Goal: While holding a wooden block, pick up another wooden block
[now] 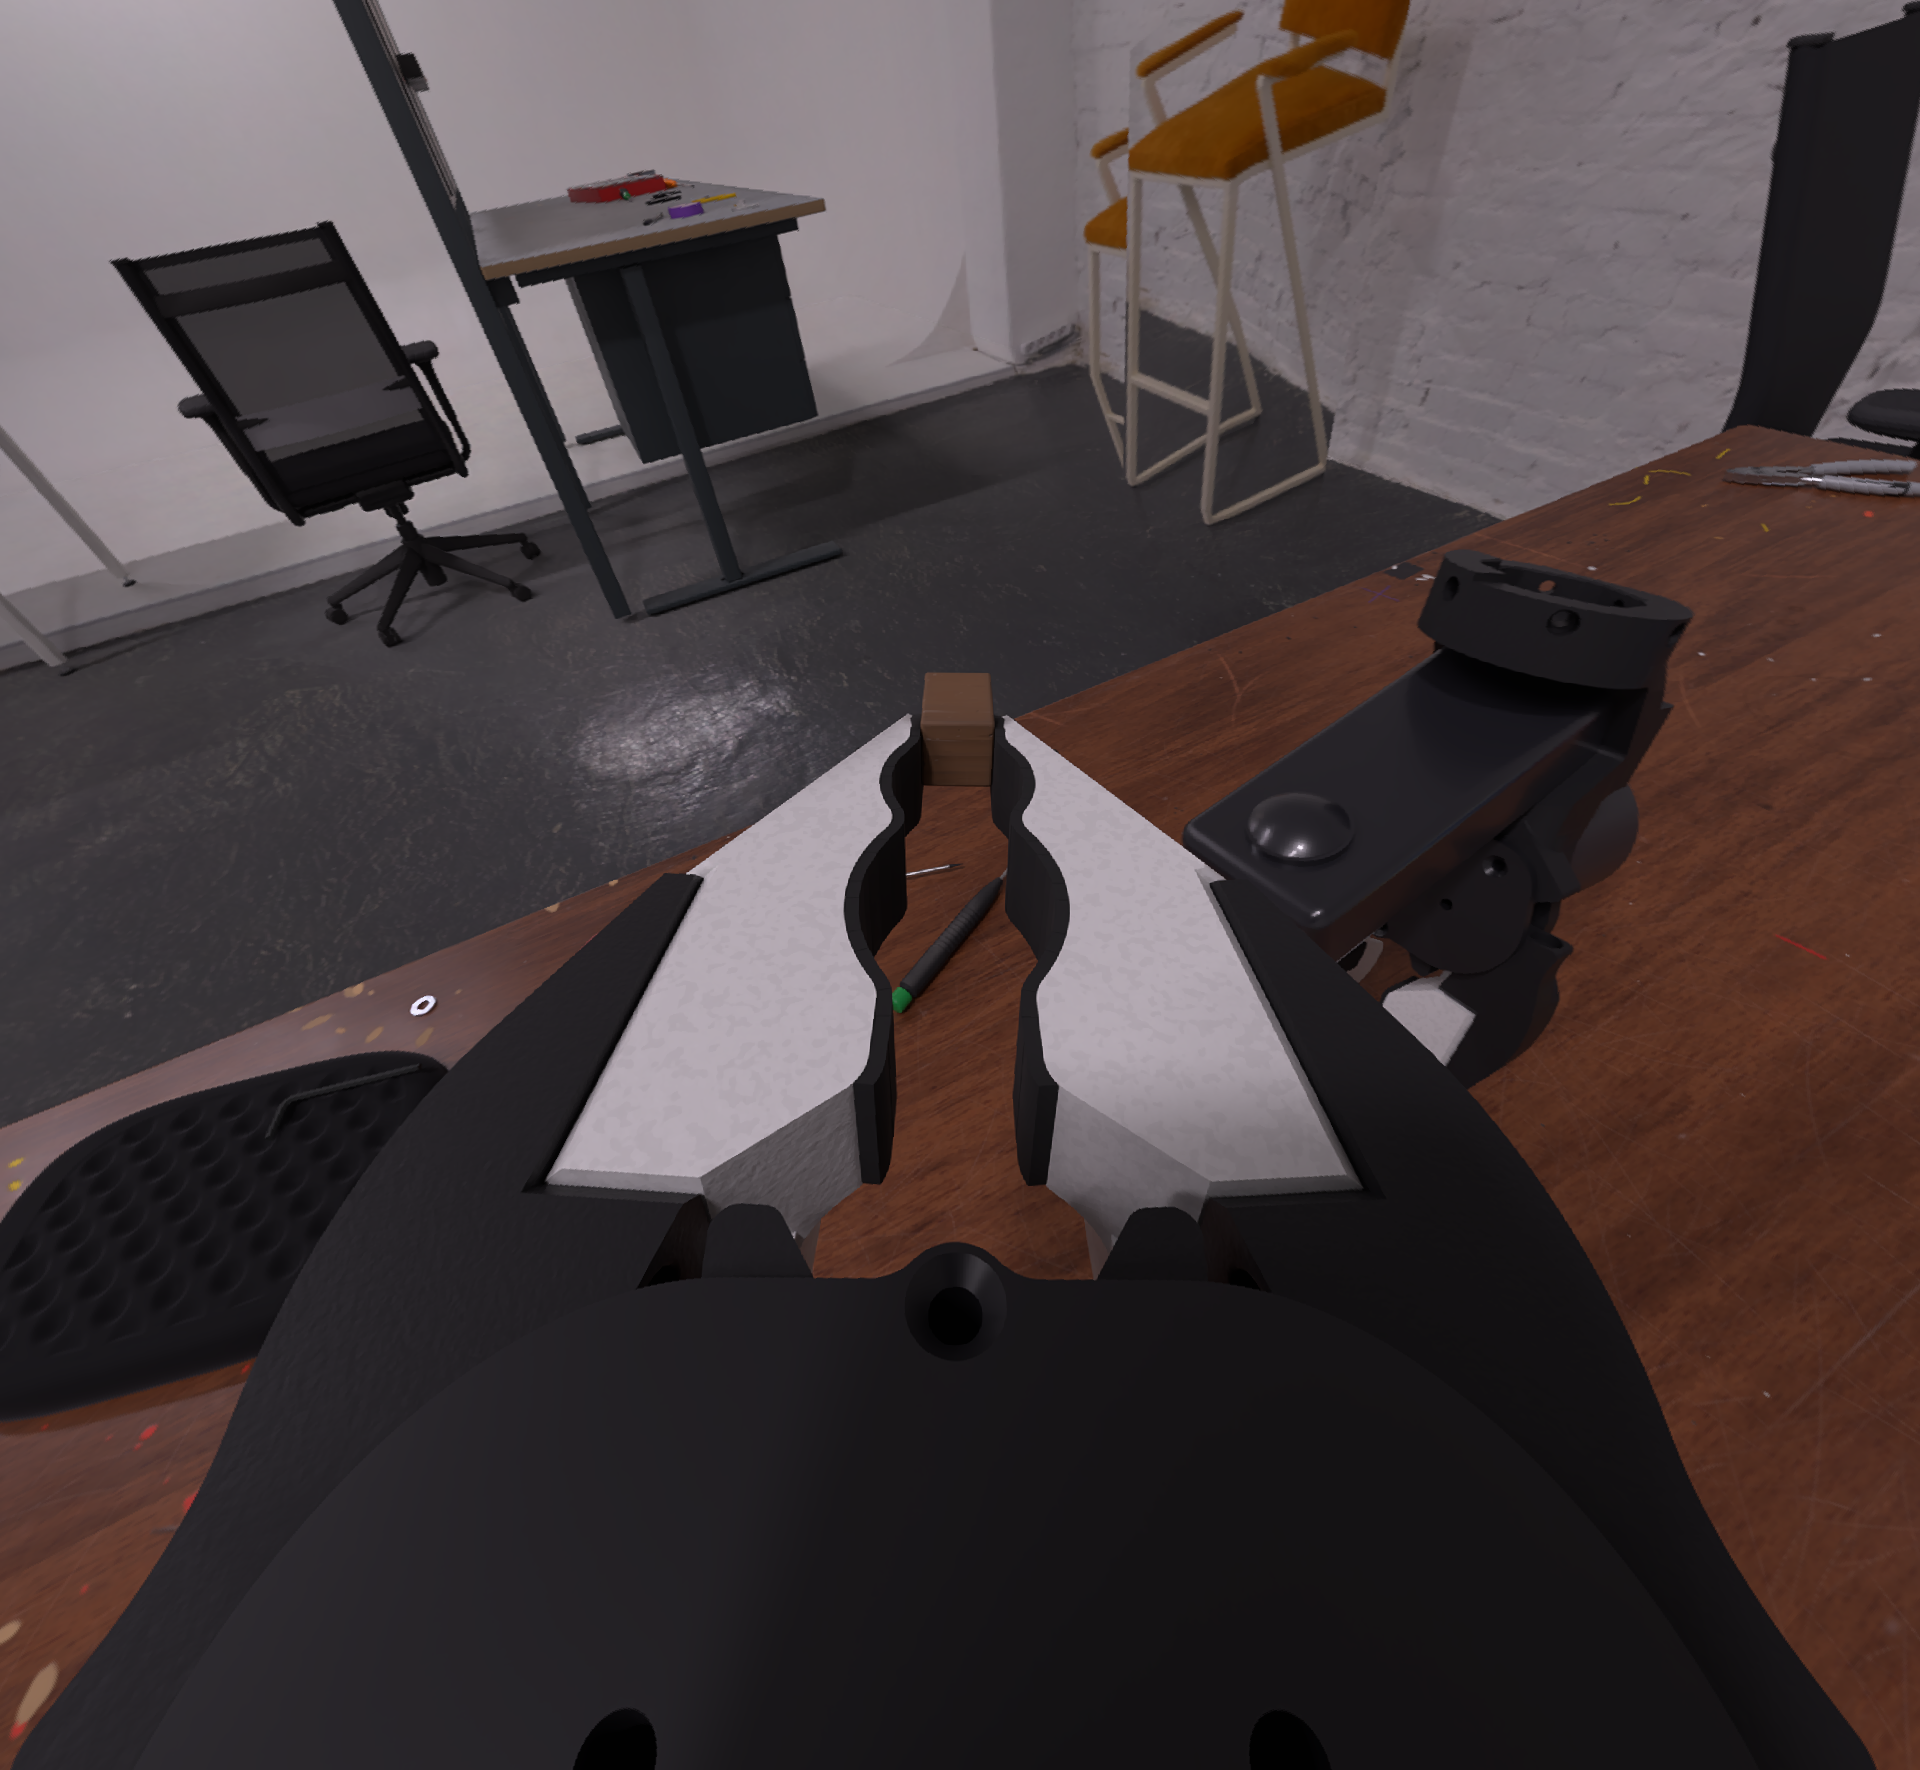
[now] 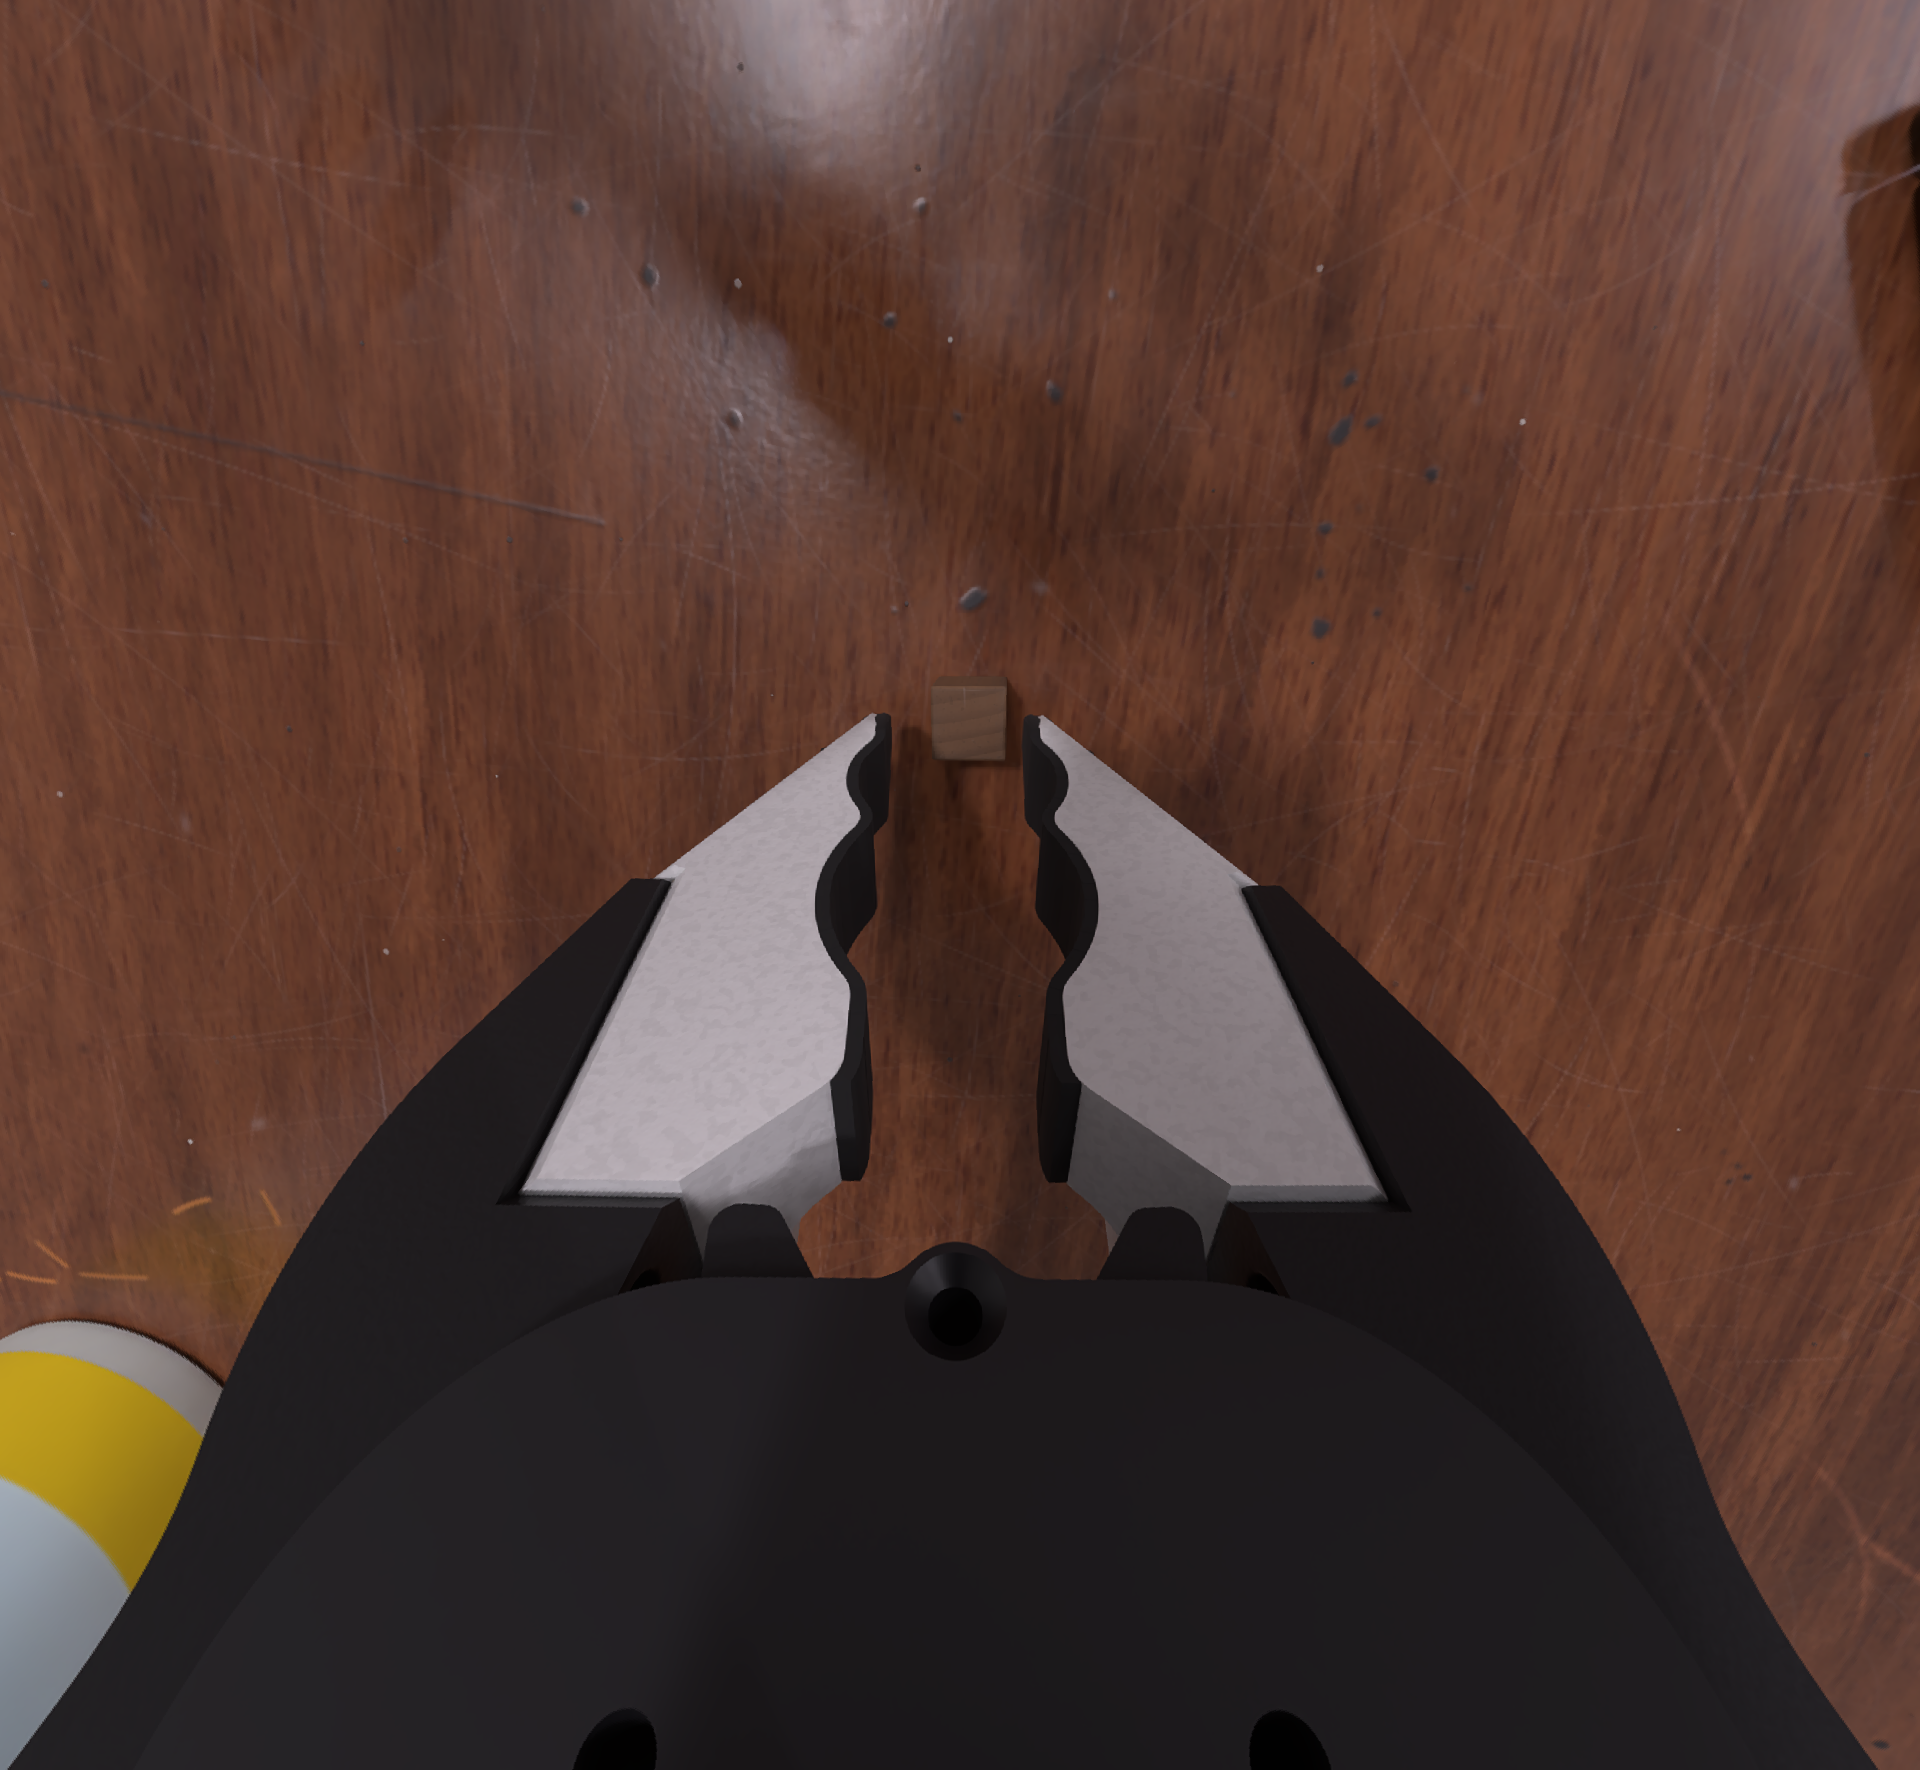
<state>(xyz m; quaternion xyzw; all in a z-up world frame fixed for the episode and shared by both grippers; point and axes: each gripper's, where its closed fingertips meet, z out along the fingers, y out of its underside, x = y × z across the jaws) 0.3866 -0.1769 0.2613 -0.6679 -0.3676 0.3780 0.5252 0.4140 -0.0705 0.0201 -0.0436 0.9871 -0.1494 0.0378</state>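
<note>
In the left wrist view my left gripper (image 1: pixel 958 746) is shut on a small wooden block (image 1: pixel 956 729), held at its fingertips above the brown table (image 1: pixel 1558 1201). The right gripper's black body (image 1: pixel 1475 785) shows to the right, pointing down at the table. In the right wrist view my right gripper (image 2: pixel 957 733) is open and points straight down. A second small wooden block (image 2: pixel 968 719) lies on the table (image 2: pixel 416 473) below, in line with the gap between the fingertips. The fingers do not touch it.
A dark pen with a green end (image 1: pixel 945 941) lies on the table under the left gripper. A black perforated mat (image 1: pixel 177 1211) lies at the left edge. A yellow and white round object (image 2: pixel 73 1471) sits at bottom left. Pliers (image 1: pixel 1818 479) lie far right.
</note>
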